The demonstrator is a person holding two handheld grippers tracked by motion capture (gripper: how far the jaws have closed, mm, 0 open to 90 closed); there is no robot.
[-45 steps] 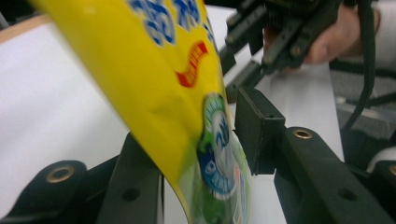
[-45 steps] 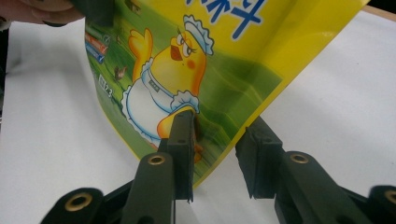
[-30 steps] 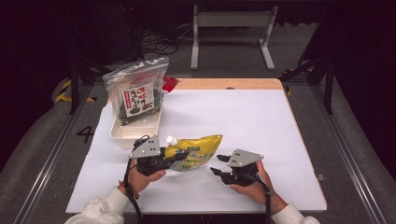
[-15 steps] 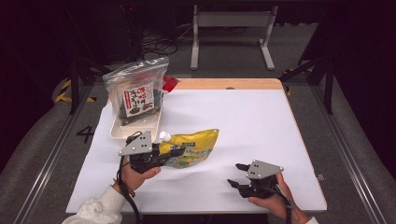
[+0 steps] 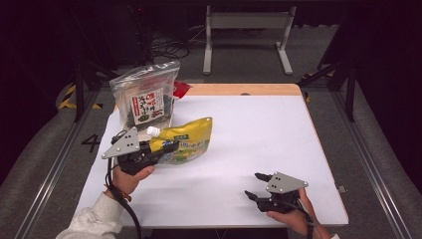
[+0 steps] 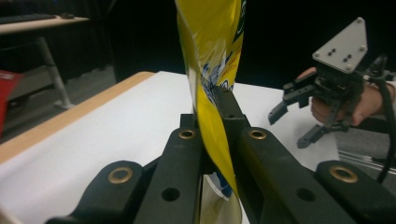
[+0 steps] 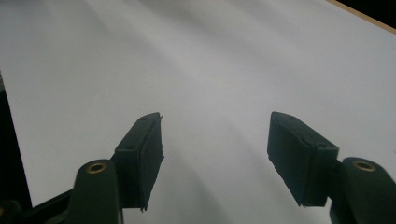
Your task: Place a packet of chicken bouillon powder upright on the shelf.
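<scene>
So the left gripper (image 5: 166, 148) is clamped down on the yellow pouch (image 5: 188, 142), biting it at the end near the white spout cap (image 5: 153, 131). In the left gripper view you can see the film pinched flat between the two black jaws, with the rest of the pouch (image 6: 212, 56) standing up past the tips. From the high view the pouch runs out to the right of that gripper, looks lifted rather than lying flat on the white table (image 5: 259, 129), though I can't say for sure the far end is clear.

My read on handling: soft, floppy, slick film with something squishy inside, so it'll sag and swing from one pinch. The sealed edge or the stiff spout neck seems the safest place to grab, since the belly would just squish.

The right gripper (image 5: 257, 185) is well off to the right and nearer the person, jaws spread and just been opening, nothing between them but bare table.

Just behind the left gripper there's a clear bag of dark stuff (image 5: 147, 102) standing in a tray.
</scene>
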